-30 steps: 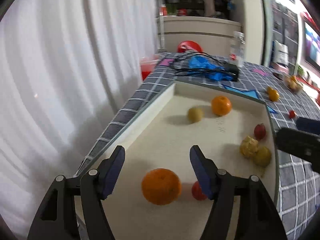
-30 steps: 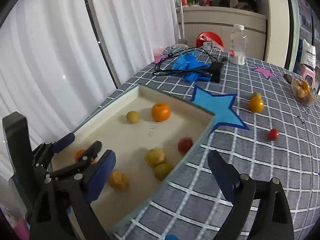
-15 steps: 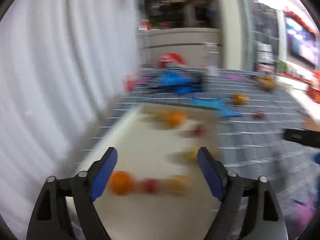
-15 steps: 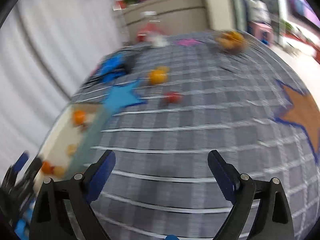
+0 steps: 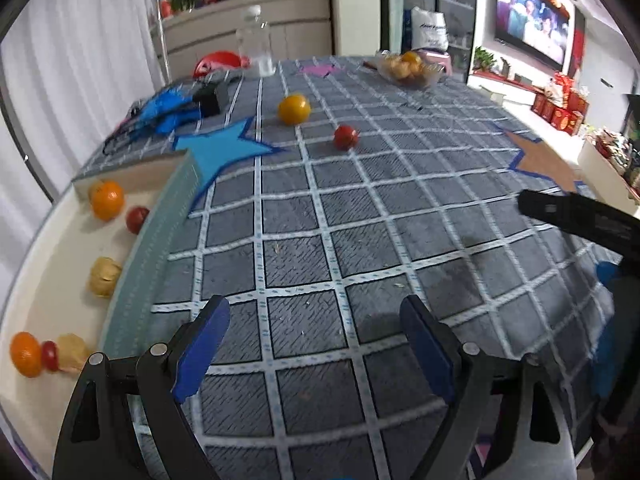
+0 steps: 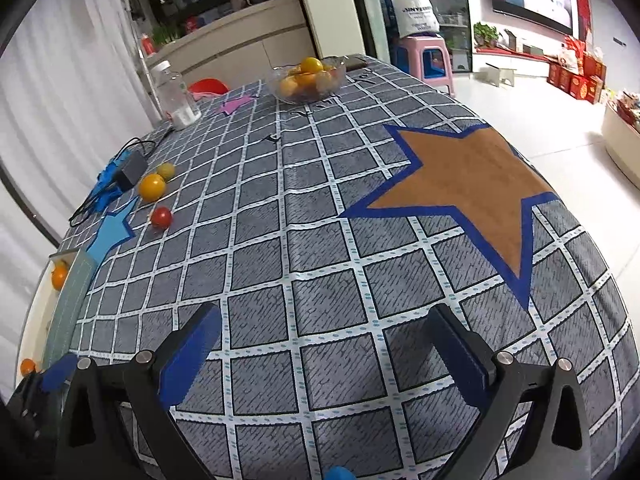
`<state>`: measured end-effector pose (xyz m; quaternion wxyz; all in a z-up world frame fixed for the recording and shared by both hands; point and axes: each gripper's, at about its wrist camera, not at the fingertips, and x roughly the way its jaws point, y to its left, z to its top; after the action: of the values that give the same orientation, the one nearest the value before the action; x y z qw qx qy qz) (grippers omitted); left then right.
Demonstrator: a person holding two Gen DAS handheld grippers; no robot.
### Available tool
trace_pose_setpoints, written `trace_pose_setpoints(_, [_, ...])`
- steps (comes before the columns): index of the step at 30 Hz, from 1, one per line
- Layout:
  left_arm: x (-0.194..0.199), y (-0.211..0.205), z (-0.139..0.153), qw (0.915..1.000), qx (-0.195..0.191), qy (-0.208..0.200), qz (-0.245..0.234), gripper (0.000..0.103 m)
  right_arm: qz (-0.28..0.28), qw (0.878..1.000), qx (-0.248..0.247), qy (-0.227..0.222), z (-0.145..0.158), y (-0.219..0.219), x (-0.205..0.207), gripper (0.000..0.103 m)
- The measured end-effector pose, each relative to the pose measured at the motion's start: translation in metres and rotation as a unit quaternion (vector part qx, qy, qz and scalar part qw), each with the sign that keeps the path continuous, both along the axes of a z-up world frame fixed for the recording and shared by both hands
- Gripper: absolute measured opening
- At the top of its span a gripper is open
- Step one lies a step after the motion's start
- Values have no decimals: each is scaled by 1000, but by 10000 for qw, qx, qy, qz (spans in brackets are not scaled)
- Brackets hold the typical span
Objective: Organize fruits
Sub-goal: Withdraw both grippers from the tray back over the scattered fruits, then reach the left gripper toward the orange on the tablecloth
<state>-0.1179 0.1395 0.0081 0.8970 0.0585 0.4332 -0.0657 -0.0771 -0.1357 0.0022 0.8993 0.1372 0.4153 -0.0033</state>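
Note:
A shallow beige tray point(image 5: 172, 216) at the left holds several fruits: oranges point(image 5: 106, 199), red tomatoes point(image 5: 137, 219) and pale yellow fruits point(image 5: 104, 277). On the checked cloth lie a yellow-orange fruit point(image 5: 294, 109) and a red tomato point(image 5: 345, 137); both show in the right wrist view, the fruit point(image 6: 152, 187) and the tomato point(image 6: 161, 217), with a smaller yellow fruit point(image 6: 165, 170) behind. My left gripper point(image 5: 316, 344) is open and empty over bare cloth right of the tray. My right gripper point(image 6: 324, 348) is open and empty over the table's middle.
A glass bowl of oranges point(image 6: 306, 80) stands at the far edge, beside a clear bottle point(image 6: 176, 96). A blue cloth with a black adapter and cable point(image 5: 180, 104) lies far left. A brown star point(image 6: 460, 184) marks the cloth. The table edge falls off at the right.
Both grippers have swung right, away from the tray, and now face the open tablecloth. The left gripper, earlier over the tray around an orange, is now beside the tray.

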Motion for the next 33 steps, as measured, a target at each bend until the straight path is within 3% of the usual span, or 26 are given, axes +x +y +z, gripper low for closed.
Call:
trace_pose_setpoints(3, [3,6,-3,9996,-259,64,90,95,9,9998,-191,78,-1,7,2,103])
trace_pose_setpoints(9, [0,8,-6,9996,-253,75,103,102,16,9965,-771,336,-4,22,6,103])
trace_pose_setpoints(29, [2,9,-5,9992,-334,209,-68,103,15,9954,-874,392,-5,22,5,103])
trace_pose_setpoints(33, [10,13,22,9965,-637,465,-283,100,13,9959,-828,373,-5,22,6,103])
